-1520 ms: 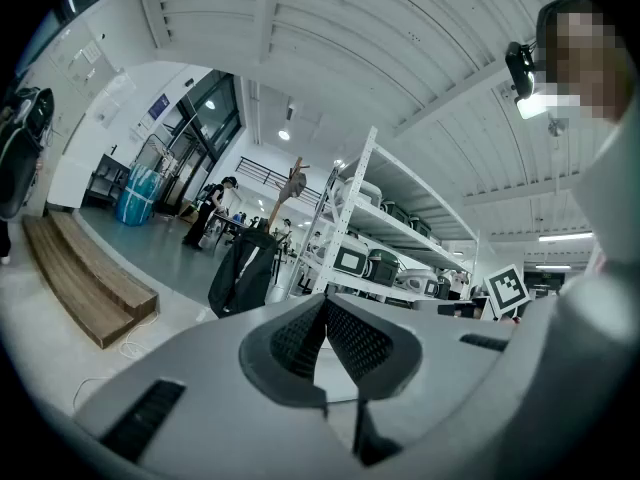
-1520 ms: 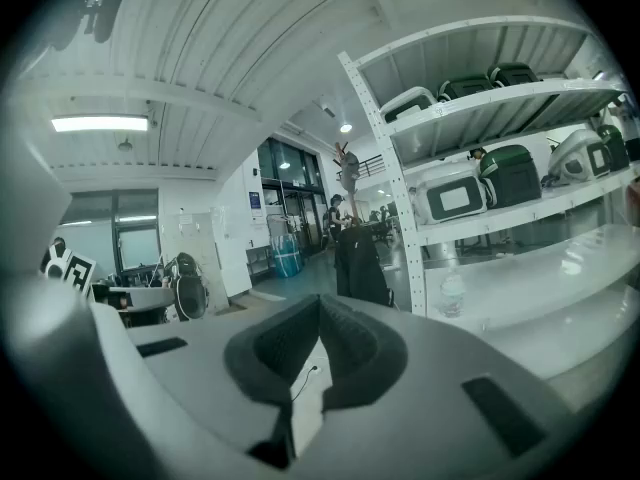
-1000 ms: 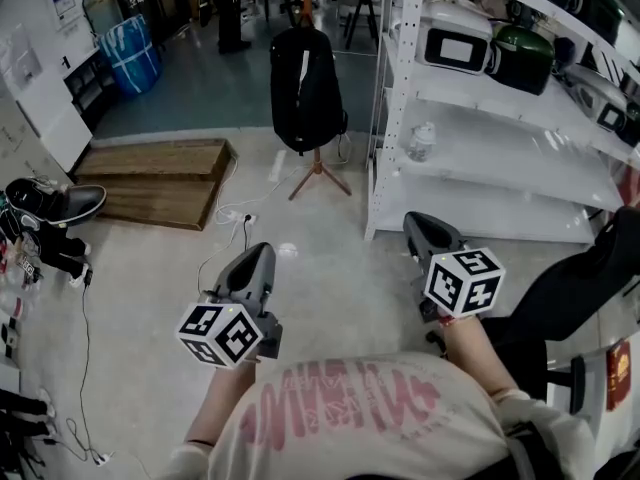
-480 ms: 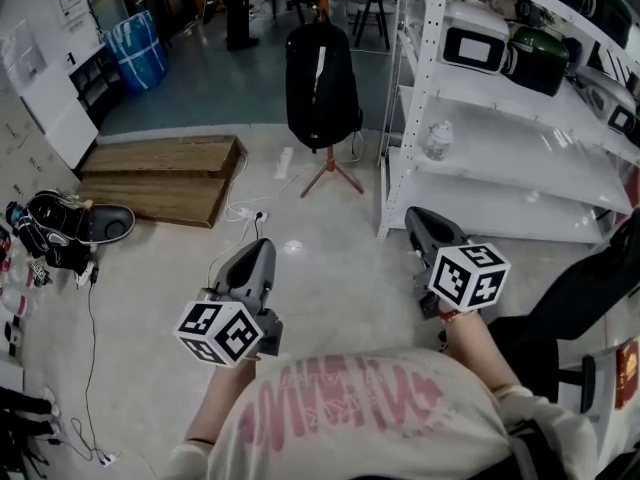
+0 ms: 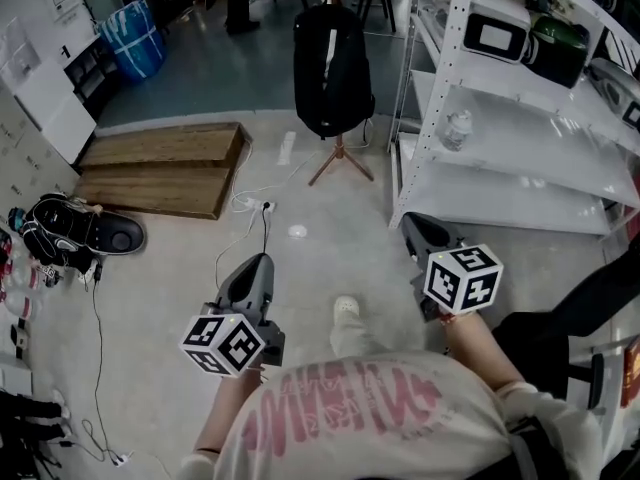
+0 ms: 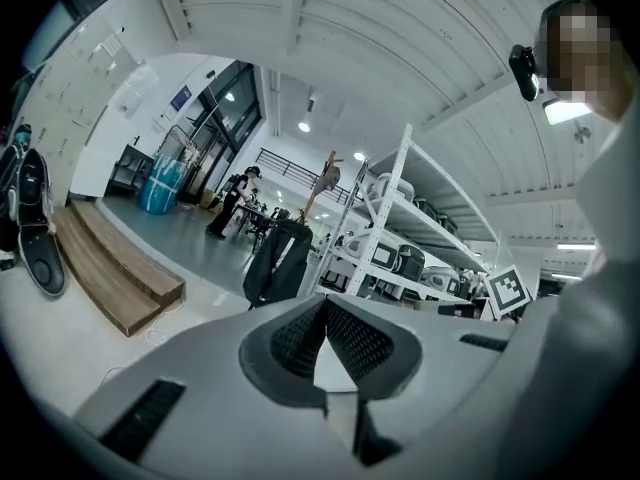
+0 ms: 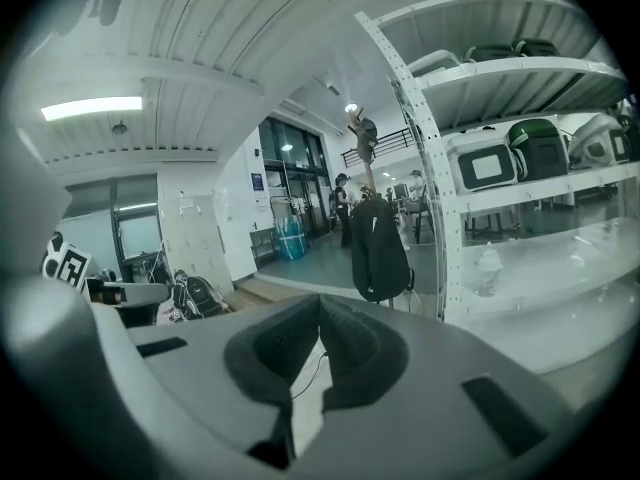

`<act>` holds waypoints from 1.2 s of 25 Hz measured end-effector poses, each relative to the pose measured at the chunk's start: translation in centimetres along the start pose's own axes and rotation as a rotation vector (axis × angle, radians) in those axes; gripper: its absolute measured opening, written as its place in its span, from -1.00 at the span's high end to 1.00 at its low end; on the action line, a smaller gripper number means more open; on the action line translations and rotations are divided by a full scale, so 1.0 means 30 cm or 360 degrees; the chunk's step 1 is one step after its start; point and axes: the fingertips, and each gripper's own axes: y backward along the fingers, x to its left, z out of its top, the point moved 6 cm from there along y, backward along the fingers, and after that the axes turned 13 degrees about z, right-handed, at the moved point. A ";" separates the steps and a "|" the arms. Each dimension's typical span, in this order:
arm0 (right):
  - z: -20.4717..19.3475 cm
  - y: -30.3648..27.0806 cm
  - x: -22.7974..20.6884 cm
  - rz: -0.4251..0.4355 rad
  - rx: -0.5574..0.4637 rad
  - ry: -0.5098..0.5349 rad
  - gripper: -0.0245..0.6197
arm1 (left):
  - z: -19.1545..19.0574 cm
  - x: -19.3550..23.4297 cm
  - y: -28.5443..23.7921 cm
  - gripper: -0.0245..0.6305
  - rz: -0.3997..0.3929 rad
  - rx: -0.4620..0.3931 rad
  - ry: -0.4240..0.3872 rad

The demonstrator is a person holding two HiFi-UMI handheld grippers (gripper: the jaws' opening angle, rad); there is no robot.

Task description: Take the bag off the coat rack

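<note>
A black backpack [image 5: 333, 63] hangs on a wooden coat rack whose tripod legs [image 5: 340, 160] stand on the floor, far ahead of both grippers. In the left gripper view the bag [image 6: 280, 261] sits beyond the jaws, with the rack's top [image 6: 327, 173] above it. The right gripper view shows the bag [image 7: 378, 250] straight ahead. My left gripper [image 5: 256, 266] and right gripper [image 5: 418, 226] are held out in front of the person's body. Both are shut with nothing in them, well short of the bag.
White metal shelving [image 5: 520, 128] with appliances and a water bottle [image 5: 455, 128] runs along the right, close to the rack. A low wooden platform [image 5: 160, 168] lies at the left, with another backpack [image 5: 60, 233] on the floor. A cable and power strip [image 5: 262, 208] cross the floor ahead.
The person has walked forward: the bag and rack sit nearer and higher in the head view. A shoe now shows between the grippers. Both grippers stay shut.
</note>
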 end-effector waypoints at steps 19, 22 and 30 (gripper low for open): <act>0.322 -0.672 -0.414 0.0010 -0.0055 0.0014 0.90 | 0.308 0.249 -0.708 0.91 0.0011 -0.0029 -0.0059; 0.392 -0.770 -0.469 0.0016 -0.0075 0.0043 0.90 | 0.358 0.282 -0.814 0.91 0.0008 -0.0056 -0.0060; 0.464 -0.953 -0.557 0.0029 -0.0079 0.0064 0.90 | 0.391 0.344 -1.023 0.91 -0.0032 -0.0028 -0.0029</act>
